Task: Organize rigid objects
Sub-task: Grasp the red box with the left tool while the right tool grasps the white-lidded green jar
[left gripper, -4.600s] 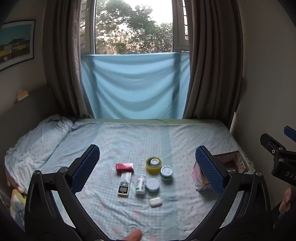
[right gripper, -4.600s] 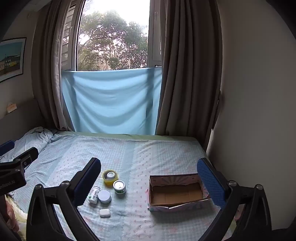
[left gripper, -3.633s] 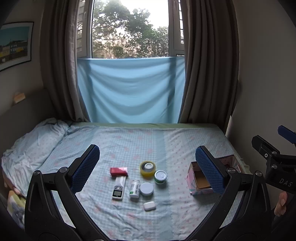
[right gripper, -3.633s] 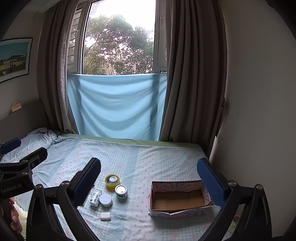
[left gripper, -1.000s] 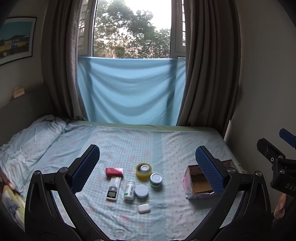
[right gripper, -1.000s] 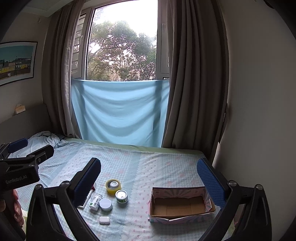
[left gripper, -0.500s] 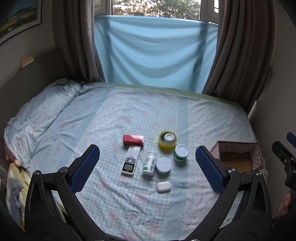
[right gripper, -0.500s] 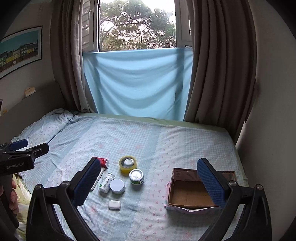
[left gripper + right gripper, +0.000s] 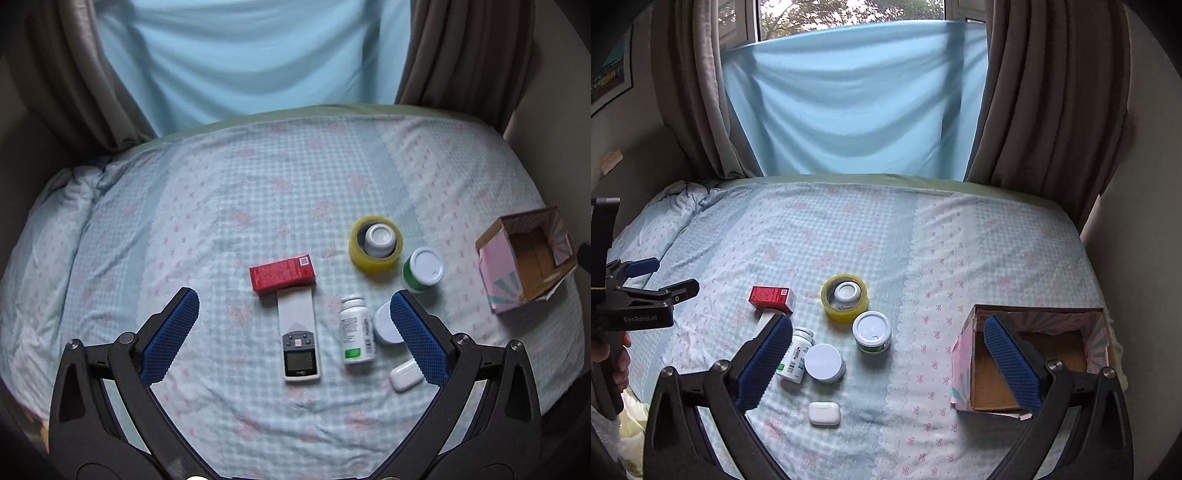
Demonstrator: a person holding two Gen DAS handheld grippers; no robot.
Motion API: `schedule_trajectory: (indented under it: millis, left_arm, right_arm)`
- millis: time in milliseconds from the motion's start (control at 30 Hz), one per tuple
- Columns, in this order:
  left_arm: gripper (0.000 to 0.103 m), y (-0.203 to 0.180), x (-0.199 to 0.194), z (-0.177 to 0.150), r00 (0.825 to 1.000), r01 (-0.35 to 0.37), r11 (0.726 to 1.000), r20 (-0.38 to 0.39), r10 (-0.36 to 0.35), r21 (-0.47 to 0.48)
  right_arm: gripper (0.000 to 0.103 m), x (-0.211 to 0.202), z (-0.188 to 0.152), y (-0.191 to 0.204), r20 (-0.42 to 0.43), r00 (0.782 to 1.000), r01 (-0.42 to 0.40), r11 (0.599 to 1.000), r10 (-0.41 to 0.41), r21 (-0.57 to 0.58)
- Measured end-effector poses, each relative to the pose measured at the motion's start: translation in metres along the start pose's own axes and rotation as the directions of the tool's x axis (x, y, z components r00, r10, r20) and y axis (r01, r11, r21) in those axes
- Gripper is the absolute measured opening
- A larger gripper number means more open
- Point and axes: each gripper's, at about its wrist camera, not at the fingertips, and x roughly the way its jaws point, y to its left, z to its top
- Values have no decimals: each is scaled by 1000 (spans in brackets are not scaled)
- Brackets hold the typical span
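**Both hand-held grippers hover spread over the bed, nothing picked yet**

We hold the left hand-held gripper [image 9: 293, 332] spread wide and empty above the bed [image 9: 184, 229], and the right hand-held gripper [image 9: 886, 363] spread and empty too. We judge the wide stance is there to frame the cluster before we choose a first piece.

Between the left fingers lie the meter [image 9: 298, 338] and, just ahead of it and touching its far end, the red box [image 9: 282, 274]. Toward the right finger the bottle [image 9: 356, 334] lies on its side; a white jar [image 9: 382, 326] sits partly behind that finger's pad, and a small case [image 9: 405, 374] lies just below it. Ahead and to the right stand the tape roll [image 9: 375, 245], with a small pot inside its ring, and the green tub [image 9: 423, 269] just beside it. The carton [image 9: 526, 258] sits far right, open side up, well apart from the cluster. We take it as the bin, set aside so that the right side has a short carry.

The left view looks almost straight down and shows the meter whole. In the right view its left finger hides nearly all of the meter. The right view, in turn, shows the carton's bare floor [image 9: 1049, 354] behind its right finger, the jar's full lid [image 9: 823, 362], the case [image 9: 823, 413] clear of any finger, and the left hand-held gripper [image 9: 646, 295] off to the left, held by a hand [image 9: 618, 365].
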Motion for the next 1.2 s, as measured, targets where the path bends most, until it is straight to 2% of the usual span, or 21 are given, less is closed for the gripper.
schedule_trajectory:
  millis: [100, 200, 333, 467, 667, 867, 1033, 1133, 1200]
  left_arm:
    - [103, 12, 50, 11, 997, 48, 991, -58, -41, 125]
    - [103, 17, 104, 17, 988, 88, 962, -145, -51, 257]
    - [102, 15, 166, 16, 968, 144, 897, -246, -41, 419]
    - [102, 10, 215, 10, 946, 208, 830, -322, -35, 518]
    - [98, 7, 265, 7, 905, 301, 762, -425, -38, 573]
    - [96, 2, 294, -2, 872, 355, 678, -489, 8, 643]
    - [96, 2, 309, 11, 850, 394, 657, -527, 6, 643]
    - [95, 3, 320, 24, 830, 419, 644, -557, 13, 640]
    - [93, 2, 324, 28, 821, 437, 626, -571, 17, 646]
  right_arm:
    - [103, 39, 2, 11, -57, 998, 23, 999, -20, 46]
    - [103, 78, 1, 19, -118, 992, 56, 995, -46, 79]
    - [103, 126, -3, 26, -191, 979, 86, 992, -68, 87]
    - [103, 169, -9, 30, -262, 962, 93, 993, -71, 70]
    - [103, 229, -18, 27, -359, 931, 110, 990, -71, 91]
    - [103, 271, -25, 25, -442, 896, 129, 981, -51, 147]
    - [103, 291, -28, 25, -493, 868, 152, 978, -61, 146]
    - [103, 299, -27, 21, -507, 859, 162, 975, -63, 153]
    - [103, 302, -26, 18, -512, 857, 166, 973, -61, 162]
